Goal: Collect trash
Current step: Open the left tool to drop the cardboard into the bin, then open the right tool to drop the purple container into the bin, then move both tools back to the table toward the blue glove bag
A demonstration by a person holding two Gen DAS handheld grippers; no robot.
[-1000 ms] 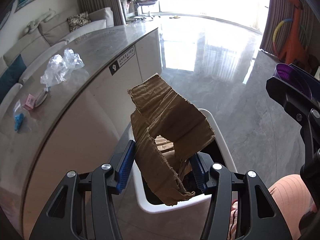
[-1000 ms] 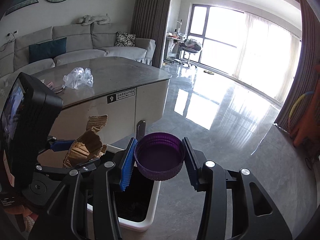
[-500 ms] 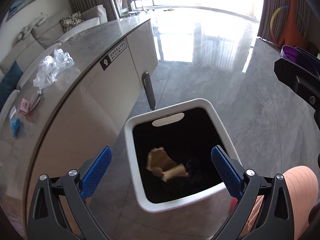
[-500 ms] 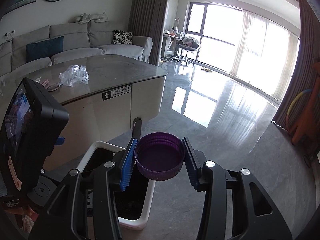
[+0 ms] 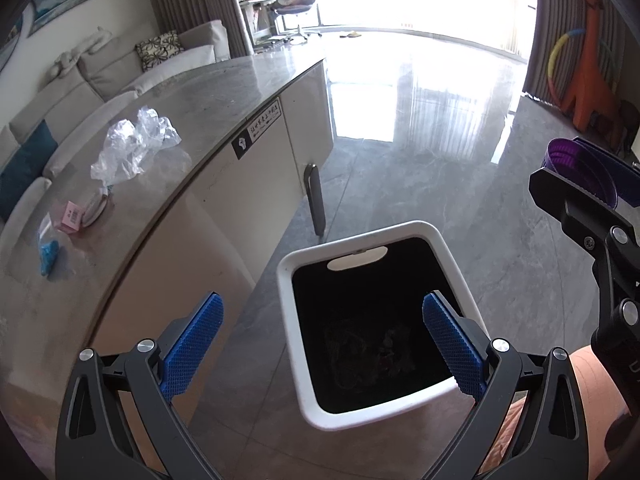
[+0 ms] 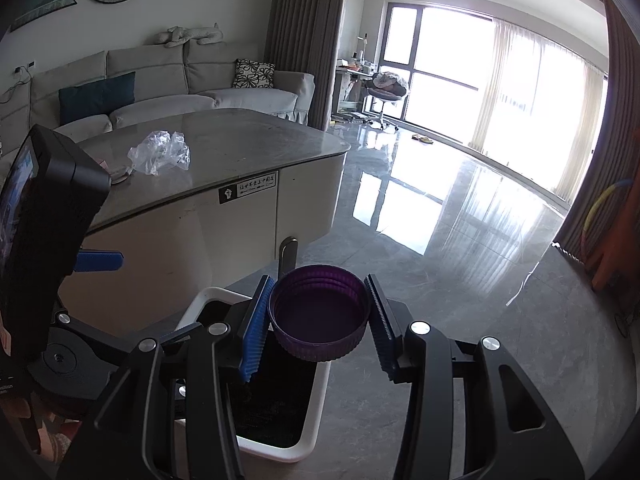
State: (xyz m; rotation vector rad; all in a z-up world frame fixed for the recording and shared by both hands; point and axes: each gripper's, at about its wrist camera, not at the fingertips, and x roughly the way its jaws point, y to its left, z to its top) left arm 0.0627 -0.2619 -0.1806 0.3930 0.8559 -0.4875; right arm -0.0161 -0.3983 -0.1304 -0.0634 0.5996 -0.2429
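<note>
My left gripper (image 5: 320, 344) is open and empty, held above the white trash bin (image 5: 452, 258), whose black inside holds dim trash. My right gripper (image 6: 318, 324) is shut on a purple lid (image 6: 320, 322) and holds it above the bin's right rim (image 6: 308, 436). The lid also shows at the right edge of the left wrist view (image 5: 588, 170). On the grey table (image 5: 224, 96) lie a crumpled clear plastic bag (image 5: 132, 148), a pink packet (image 5: 70, 216) and a small bag with blue contents (image 5: 49, 256).
The table's white curved side (image 5: 240, 216) stands just left of the bin, with a dark handle (image 5: 314, 200) behind it. A glossy grey floor (image 5: 420, 160) stretches to the windows. A sofa (image 6: 160, 84) is beyond the table. An orange toy (image 5: 592, 80) stands far right.
My left gripper opened and let go of the torn cardboard, which fell into the bin and sank out of sight. The right gripper stays shut on the purple lid, now nearer the bin.
</note>
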